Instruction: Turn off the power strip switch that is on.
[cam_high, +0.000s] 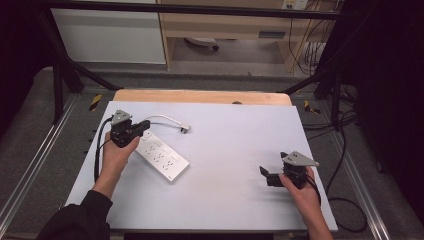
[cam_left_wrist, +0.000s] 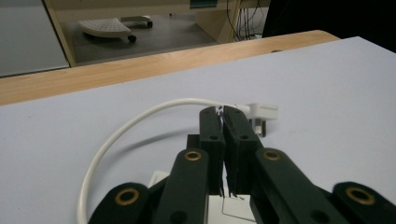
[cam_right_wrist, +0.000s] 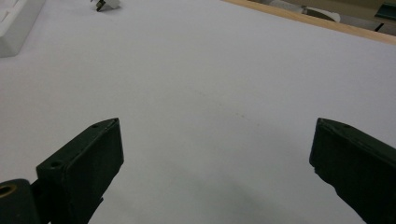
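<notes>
Jaws of the right gripper (cam_high: 265, 176) stand wide apart, with nothing between them, as the right gripper view (cam_right_wrist: 215, 158) shows over bare bench (cam_right_wrist: 224, 70). It sits at the near right of the bench (cam_high: 235, 150), held low in the person's right hand (cam_high: 302, 192).

Farther back on the left, the left gripper (cam_high: 142, 126) is held by the left hand (cam_high: 117, 155) over the far end of the power strip (cam_high: 161, 157), which lies flat and slantwise on the bench. In the left gripper view the jaws (cam_left_wrist: 223, 122) are closed together, pad against pad; whether they pinch the cord I cannot tell. The white cord (cam_left_wrist: 140, 121) arcs from the strip's end past the jaw tips to the plug (cam_left_wrist: 262, 112), which lies just beyond them. From above, the plug (cam_high: 185, 128) rests on the bench to the right of the left gripper.
</notes>
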